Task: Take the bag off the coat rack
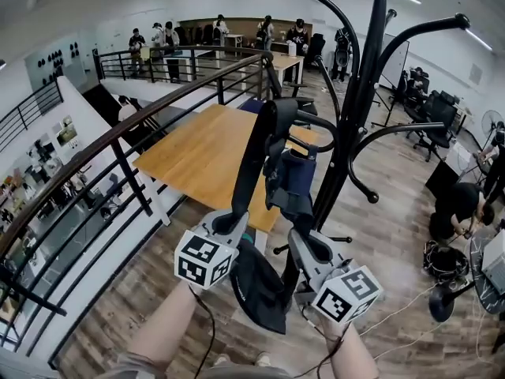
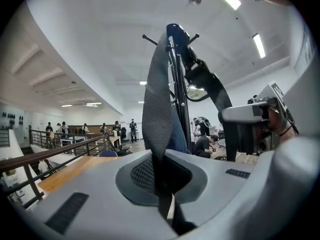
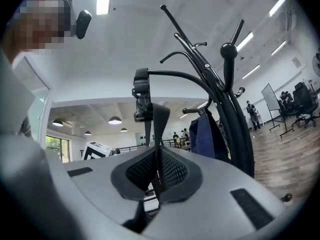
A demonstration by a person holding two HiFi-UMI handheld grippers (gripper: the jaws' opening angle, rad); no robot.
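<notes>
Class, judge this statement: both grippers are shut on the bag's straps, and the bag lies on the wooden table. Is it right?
No. The bag hangs on the coat rack, not on the table; the head view shows it. The left gripper and right gripper are indeed shut on its straps.

One black metal coat rack (image 1: 359, 93) stands at 1 o'clock, and one dark blue fabric bag (image 1: 293, 181) hangs on it at centre. There are two grey hand-held grippers: the left gripper (image 1: 236, 222) at 7 o'clock and the right gripper (image 1: 301, 240) at 5 o'clock. Each carries one black-and-white marker cube, so two cubes. One light wooden tabletop (image 1: 197, 152) lies at 10 o'clock. One dark-clothed crouching person (image 1: 458, 208) is at 3 o'clock. The standing people at 12 o'clock are too small to count.
</notes>
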